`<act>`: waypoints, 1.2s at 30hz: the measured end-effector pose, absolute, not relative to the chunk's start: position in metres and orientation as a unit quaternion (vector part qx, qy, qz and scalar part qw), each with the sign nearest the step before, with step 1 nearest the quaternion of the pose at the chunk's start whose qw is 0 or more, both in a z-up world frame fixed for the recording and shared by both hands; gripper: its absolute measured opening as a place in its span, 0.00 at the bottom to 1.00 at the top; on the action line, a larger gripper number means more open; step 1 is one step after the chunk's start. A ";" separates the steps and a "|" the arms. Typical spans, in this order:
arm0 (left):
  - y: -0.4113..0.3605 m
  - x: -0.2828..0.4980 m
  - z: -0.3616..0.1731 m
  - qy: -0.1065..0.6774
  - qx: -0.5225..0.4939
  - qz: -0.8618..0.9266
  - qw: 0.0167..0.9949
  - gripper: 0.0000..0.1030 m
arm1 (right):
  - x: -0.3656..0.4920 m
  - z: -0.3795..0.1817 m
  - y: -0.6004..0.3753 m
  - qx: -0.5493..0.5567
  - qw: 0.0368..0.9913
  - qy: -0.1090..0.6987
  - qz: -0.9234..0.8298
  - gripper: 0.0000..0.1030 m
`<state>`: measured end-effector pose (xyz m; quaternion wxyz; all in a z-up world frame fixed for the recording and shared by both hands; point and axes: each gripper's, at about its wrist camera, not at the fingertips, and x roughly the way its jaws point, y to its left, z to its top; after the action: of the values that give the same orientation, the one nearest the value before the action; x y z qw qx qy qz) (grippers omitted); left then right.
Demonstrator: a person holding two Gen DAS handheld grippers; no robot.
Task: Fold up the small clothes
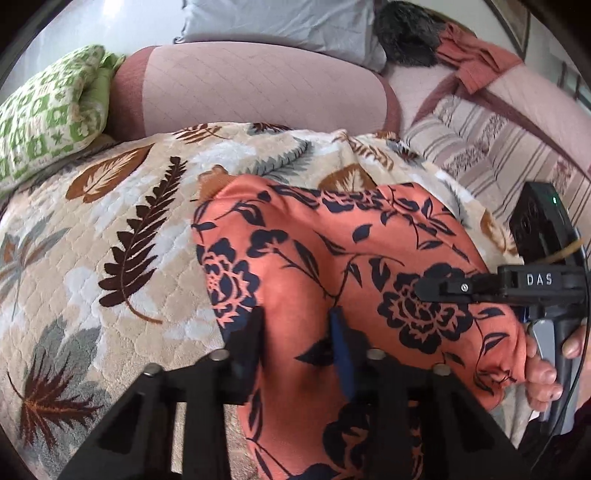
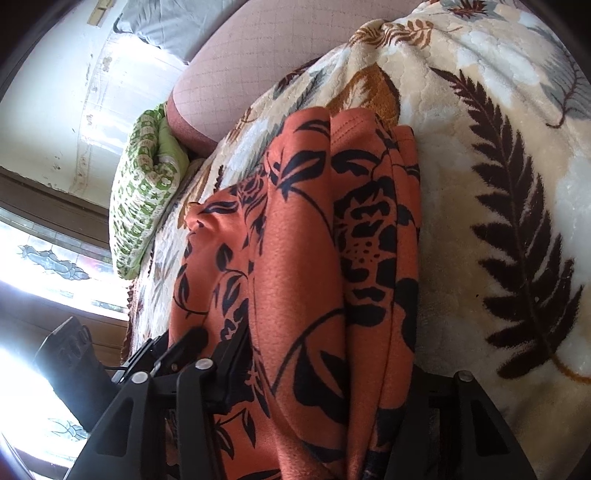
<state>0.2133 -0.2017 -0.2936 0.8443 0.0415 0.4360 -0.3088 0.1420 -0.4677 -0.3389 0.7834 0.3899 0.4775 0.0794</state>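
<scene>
An orange garment with a black flower print [image 1: 332, 266] lies on a leaf-patterned blanket [image 1: 110, 221]. My left gripper [image 1: 297, 332] is closed on a thick fold of the garment near its front edge. My right gripper [image 1: 424, 286] comes in from the right, jaws pinched at the garment's right side, held by a hand. In the right wrist view the garment [image 2: 306, 266] fills the middle, bunched in folds between my right gripper's fingers [image 2: 321, 376]. The left gripper [image 2: 177, 350] shows at the lower left of that view, on the garment's edge.
A pink bolster [image 1: 251, 88] lies behind the blanket. A green patterned pillow [image 1: 48, 114] is at the back left, a grey pillow [image 1: 280, 26] behind. A striped quilt [image 1: 491, 147] and a reddish cloth [image 1: 476, 59] lie at the right. A window [image 2: 44, 258] is at the left.
</scene>
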 end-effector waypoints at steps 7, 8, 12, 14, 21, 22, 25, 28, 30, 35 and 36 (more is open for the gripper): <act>-0.198 0.204 -0.273 0.401 0.034 -0.317 0.859 0.21 | 0.136 -0.319 -0.463 0.384 0.804 0.446 0.084 0.44; -0.196 0.204 -0.269 0.397 0.030 -0.318 0.861 0.21 | 0.135 -0.315 -0.462 0.384 0.809 0.437 0.088 0.44; -0.186 0.200 -0.252 0.373 0.027 -0.309 0.874 0.21 | 0.133 -0.301 -0.453 0.389 0.818 0.411 0.105 0.43; -0.179 0.196 -0.240 0.357 0.038 -0.302 0.883 0.21 | 0.134 -0.292 -0.443 0.392 0.821 0.395 0.123 0.43; -0.125 0.198 -0.205 0.313 0.026 -0.249 0.916 0.21 | 0.156 -0.278 -0.396 0.423 0.814 0.353 0.183 0.43; -0.118 0.198 -0.204 0.312 0.023 -0.243 0.918 0.21 | 0.161 -0.278 -0.388 0.425 0.813 0.350 0.190 0.43; -0.096 0.205 -0.208 0.325 0.015 -0.219 0.920 0.21 | 0.173 -0.288 -0.365 0.428 0.804 0.359 0.203 0.43; -0.084 0.207 -0.221 0.347 0.025 -0.203 0.915 0.20 | 0.179 -0.304 -0.344 0.426 0.792 0.389 0.200 0.43; -0.080 0.206 -0.231 0.367 0.040 -0.196 0.908 0.18 | 0.182 -0.313 -0.334 0.420 0.786 0.411 0.193 0.43; -0.068 0.214 -0.271 0.437 0.059 -0.180 0.879 0.15 | 0.184 -0.343 -0.337 0.435 0.763 0.453 0.152 0.43; -0.067 0.216 -0.277 0.446 0.062 -0.178 0.875 0.14 | 0.187 -0.351 -0.341 0.437 0.757 0.466 0.138 0.43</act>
<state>0.2164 -0.0671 -0.2770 0.8748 0.0618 0.4463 -0.1784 0.1866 -0.3411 -0.3513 0.7566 0.4371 0.4664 0.1380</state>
